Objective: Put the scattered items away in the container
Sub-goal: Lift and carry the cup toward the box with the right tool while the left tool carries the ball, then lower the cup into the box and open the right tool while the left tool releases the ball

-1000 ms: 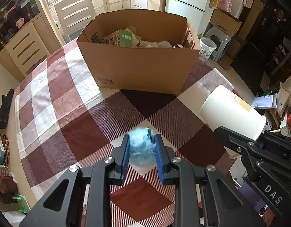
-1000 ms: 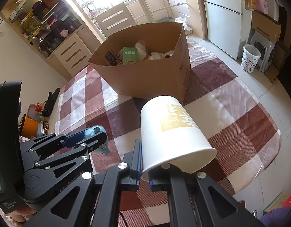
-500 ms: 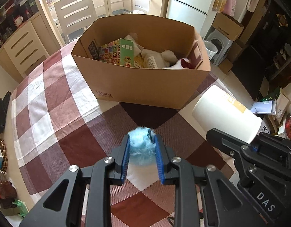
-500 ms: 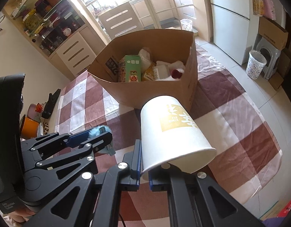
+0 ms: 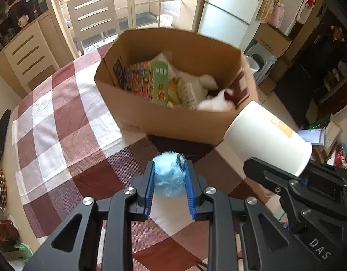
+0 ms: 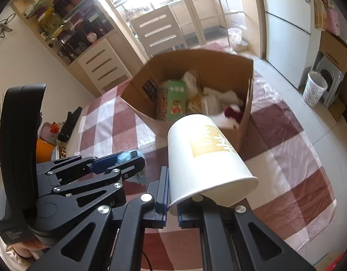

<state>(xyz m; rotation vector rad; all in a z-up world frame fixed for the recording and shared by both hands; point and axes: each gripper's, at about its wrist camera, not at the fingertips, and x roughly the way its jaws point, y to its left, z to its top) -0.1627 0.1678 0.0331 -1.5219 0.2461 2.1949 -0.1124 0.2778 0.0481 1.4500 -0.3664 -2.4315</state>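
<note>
Table, red-and-white checked cloth, fills the lower field of both wrist views.

Cardboard box stands on the cloth at 12 o'clock from the left gripper, top open. Already inside: a colourful printed carton upright against the near wall toward 11 o'clock, a white plush item toward 1 o'clock, with a dark red patch at its near end. Same contents visible from the right wrist view, box at 12 o'clock there.

White paper cup, gold label on its side, lies tilted with its base toward the box and its mouth toward the camera. Right gripper is closed tight on the cup's rim wall, one pad inside, one outside. In the left view the cup sits at 2 o'clock, just beside the box's near right corner, off the cloth.

Left gripper: narrow, clamped on a pale blue fluffy ball; fur bulges past both blue pads. Ball is held above the cloth, near the box's front wall, not over the opening
</note>
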